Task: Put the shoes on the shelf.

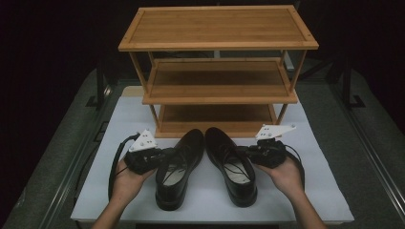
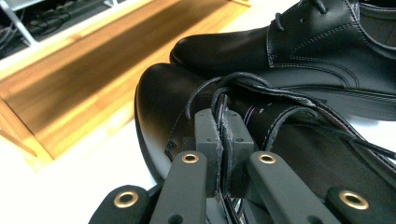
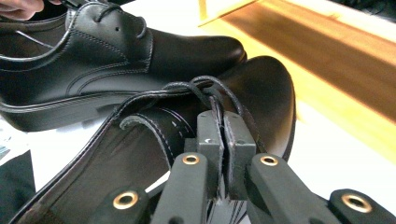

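Two shoes lie side by side on the counter [image 1: 310, 191], toes pointing far, heels near. The left shoe [image 1: 177, 168] and the right shoe [image 1: 232, 164] nearly touch at the toes. Just behind them stands the shelf rack [image 1: 218, 71]. The left claw [image 1: 165, 155] grips the left shoe's left edge, and the right claw [image 1: 241, 151] grips the right shoe's right edge.

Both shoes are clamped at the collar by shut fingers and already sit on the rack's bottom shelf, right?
Not quite. The left shoe and right shoe are clamped by the left gripper and right gripper, but the high view shows them on the white table, in front of the wooden rack, not on its bottom shelf.
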### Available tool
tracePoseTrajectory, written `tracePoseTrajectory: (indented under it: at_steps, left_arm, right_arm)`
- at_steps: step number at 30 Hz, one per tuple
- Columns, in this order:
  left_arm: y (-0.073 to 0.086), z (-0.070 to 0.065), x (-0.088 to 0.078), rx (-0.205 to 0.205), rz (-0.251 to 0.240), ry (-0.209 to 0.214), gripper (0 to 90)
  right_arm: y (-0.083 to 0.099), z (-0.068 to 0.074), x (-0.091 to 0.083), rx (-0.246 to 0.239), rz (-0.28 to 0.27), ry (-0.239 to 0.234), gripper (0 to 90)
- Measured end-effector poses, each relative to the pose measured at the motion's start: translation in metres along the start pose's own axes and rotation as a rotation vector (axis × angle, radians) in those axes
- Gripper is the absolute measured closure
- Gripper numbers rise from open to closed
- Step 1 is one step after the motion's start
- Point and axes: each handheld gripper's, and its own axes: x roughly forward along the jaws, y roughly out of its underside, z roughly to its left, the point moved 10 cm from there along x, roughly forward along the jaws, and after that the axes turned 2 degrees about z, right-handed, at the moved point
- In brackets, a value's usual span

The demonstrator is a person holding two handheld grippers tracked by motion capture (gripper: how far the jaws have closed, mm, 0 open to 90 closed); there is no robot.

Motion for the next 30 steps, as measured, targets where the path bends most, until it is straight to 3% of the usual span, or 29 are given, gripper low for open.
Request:
tracePoseTrajectory:
  at_steps: [10,17,25,30]
  left_arm:
    - [-0.033,0.024,0.022,0.026,-0.005,-0.063,87.5]
    - [-0.052,0.042,0.053,0.002,-0.03,-0.079,87.5]
    - [-0.066,0.057,0.086,-0.019,-0.034,-0.101,87.5]
    - [-0.07,0.065,0.107,-0.004,-0.03,-0.152,87.5]
  right_arm:
    - [-0.019,-0.043,-0.005,0.024,-0.029,0.067,87.0]
    - [-0.03,-0.076,0.009,0.049,-0.038,0.12,86.9]
    - [-0.041,-0.101,0.025,0.063,-0.047,0.183,86.9]
    - [-0.043,-0.113,0.033,0.07,-0.051,0.22,86.8]
